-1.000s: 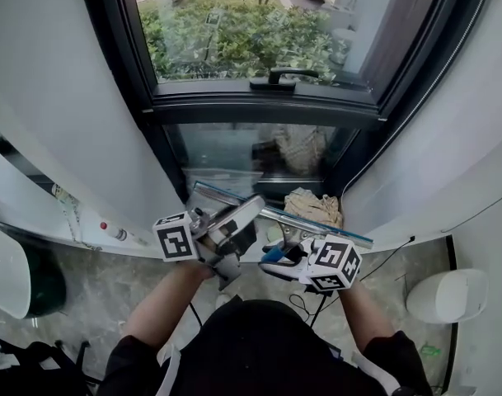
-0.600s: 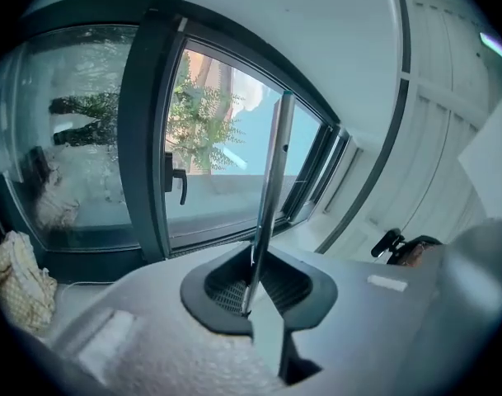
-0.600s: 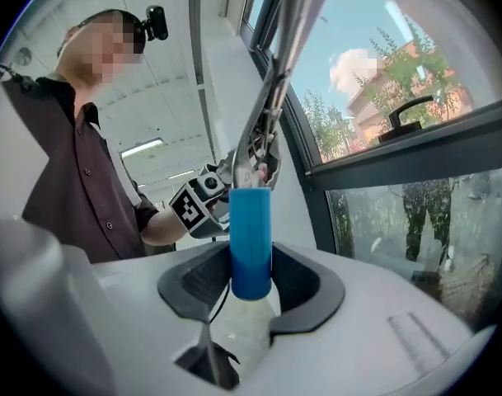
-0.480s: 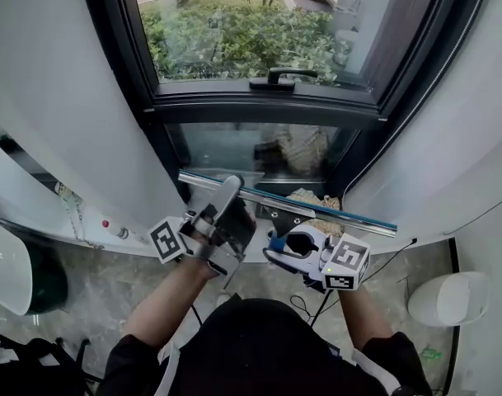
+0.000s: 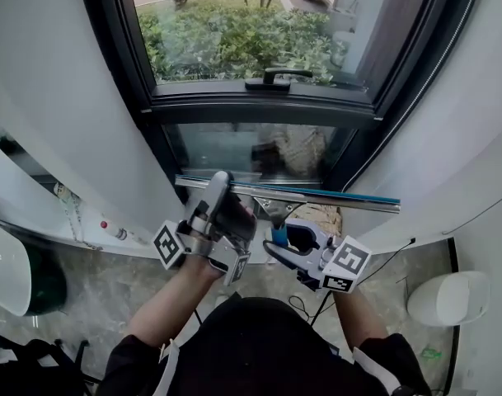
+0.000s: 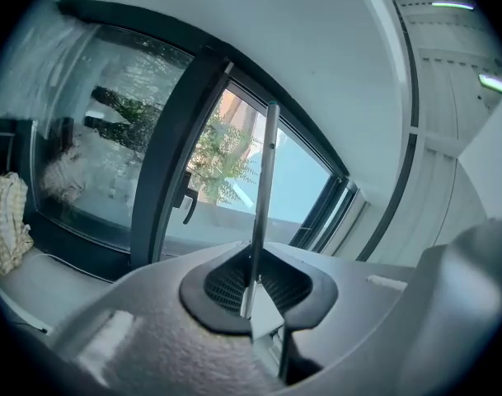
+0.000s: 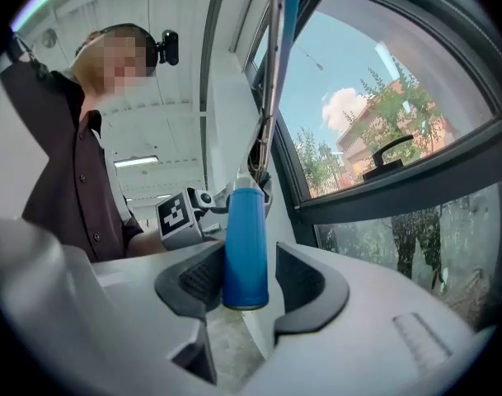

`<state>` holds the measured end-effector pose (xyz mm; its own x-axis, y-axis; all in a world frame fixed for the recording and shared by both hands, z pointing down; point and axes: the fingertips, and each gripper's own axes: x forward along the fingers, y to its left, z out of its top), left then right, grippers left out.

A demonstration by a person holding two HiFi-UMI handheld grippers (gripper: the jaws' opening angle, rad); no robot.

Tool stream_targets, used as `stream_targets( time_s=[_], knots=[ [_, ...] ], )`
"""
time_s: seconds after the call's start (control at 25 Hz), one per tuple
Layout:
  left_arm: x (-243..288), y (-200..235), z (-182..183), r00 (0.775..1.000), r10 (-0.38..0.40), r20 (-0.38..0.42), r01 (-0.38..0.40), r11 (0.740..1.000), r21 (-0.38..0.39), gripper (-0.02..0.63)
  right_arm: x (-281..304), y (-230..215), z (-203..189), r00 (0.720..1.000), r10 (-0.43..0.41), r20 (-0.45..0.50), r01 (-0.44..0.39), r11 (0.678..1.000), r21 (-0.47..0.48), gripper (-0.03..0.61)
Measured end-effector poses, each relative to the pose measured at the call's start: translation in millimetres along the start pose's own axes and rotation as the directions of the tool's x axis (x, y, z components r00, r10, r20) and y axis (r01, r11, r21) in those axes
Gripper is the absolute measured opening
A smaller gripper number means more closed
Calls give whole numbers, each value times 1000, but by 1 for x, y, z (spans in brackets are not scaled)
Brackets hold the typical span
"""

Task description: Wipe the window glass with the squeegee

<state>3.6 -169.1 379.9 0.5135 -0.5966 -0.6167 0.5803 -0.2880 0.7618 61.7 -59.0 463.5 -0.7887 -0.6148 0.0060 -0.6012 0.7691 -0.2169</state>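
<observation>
The squeegee (image 5: pixel 333 196) is a long metal rail with a teal rubber edge, held level in front of the lower window glass (image 5: pixel 234 148). My left gripper (image 5: pixel 219 190) is shut on the rail near its left end; in the left gripper view the thin rail (image 6: pixel 263 180) rises from between the pads of the left gripper (image 6: pixel 255 291). My right gripper (image 5: pixel 282 236) is shut on the blue handle (image 7: pixel 245 246), which stands upright between the jaws of the right gripper (image 7: pixel 246 279). Whether the rubber edge touches the glass is not visible.
A black window handle (image 5: pixel 271 77) sits on the frame of the upper pane (image 5: pixel 234 31). A checked cloth (image 5: pixel 321 215) lies on the sill below the squeegee. White walls close in on both sides. A white rounded object (image 5: pixel 452 295) and a cable lie on the floor at right.
The squeegee has risen from low and tilted near the sill to level across the lower pane. Both grippers have moved up and forward with it.
</observation>
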Motion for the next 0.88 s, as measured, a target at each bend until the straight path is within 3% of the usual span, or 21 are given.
stream_targets(
  time_s=[0.24, 0.48, 0.6, 0.88],
  knots=[
    [-5, 3, 12, 993, -4, 119, 12, 998, -66, 25, -8, -4, 24, 982, -39, 186, 36, 999, 20, 184],
    [-12, 5, 19, 983, 2, 184, 15, 996, -92, 25, -9, -4, 37, 965, -57, 257, 50, 998, 36, 182],
    [-12, 10, 21, 980, 20, 199, 1, 995, -103, 25, -12, -6, 43, 955, -61, 289, 49, 998, 47, 146],
    [-16, 13, 17, 983, 27, 183, -9, 995, -97, 20, -23, -8, 58, 929, -90, 358, 66, 995, 79, 149]
  ],
)
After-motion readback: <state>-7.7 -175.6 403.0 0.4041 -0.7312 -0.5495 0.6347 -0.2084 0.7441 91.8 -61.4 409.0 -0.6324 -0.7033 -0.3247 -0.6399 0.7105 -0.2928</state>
